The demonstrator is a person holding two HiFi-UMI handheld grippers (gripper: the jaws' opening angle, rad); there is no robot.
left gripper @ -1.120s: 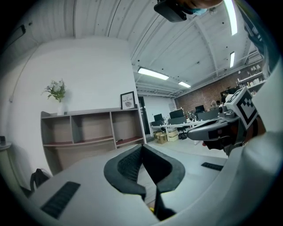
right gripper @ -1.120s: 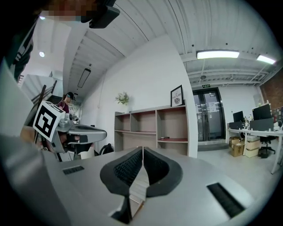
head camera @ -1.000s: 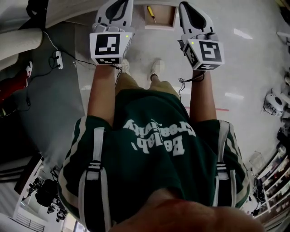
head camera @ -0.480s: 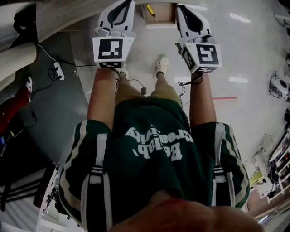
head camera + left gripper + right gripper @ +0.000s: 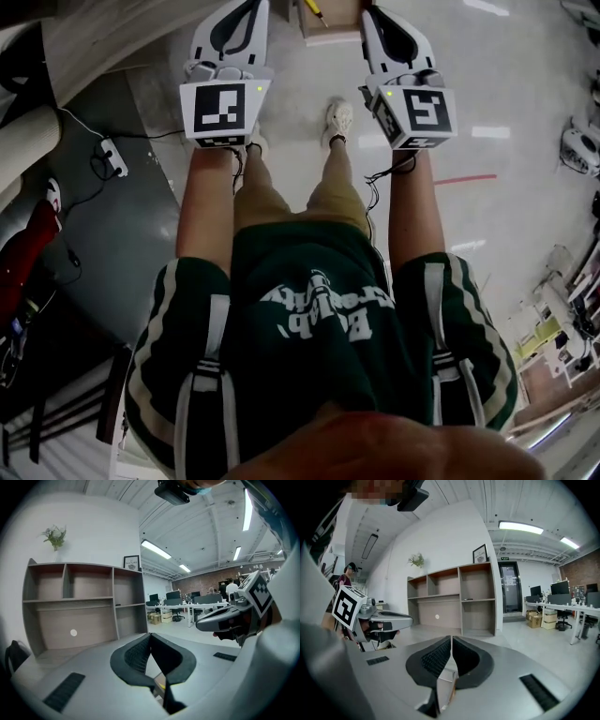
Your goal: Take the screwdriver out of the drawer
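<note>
In the head view a small open wooden drawer (image 5: 330, 39) lies on the floor at the top edge, between my two grippers. A screwdriver (image 5: 313, 8) with a yellow handle lies inside it, partly cut off by the frame. My left gripper (image 5: 249, 7) is just left of the drawer and my right gripper (image 5: 373, 13) just right of it. Both point forward and hold nothing. In the left gripper view the jaws (image 5: 150, 635) meet at their tips. The right gripper (image 5: 452, 639) is shut too, with a strip of pale wood showing below its pads.
A grey shelf unit (image 5: 84, 606) stands against the white wall ahead, also seen in the right gripper view (image 5: 454, 597). The person's shoes (image 5: 338, 116) stand just behind the drawer. A power strip with cable (image 5: 111, 156) lies on a dark mat (image 5: 94, 244) at left. Office desks (image 5: 187, 609) stand farther back.
Both grippers have sunk toward the floor and stayed shut. The drawer and screwdriver have slid to the top edge of the head view, and the person's legs now show more.
</note>
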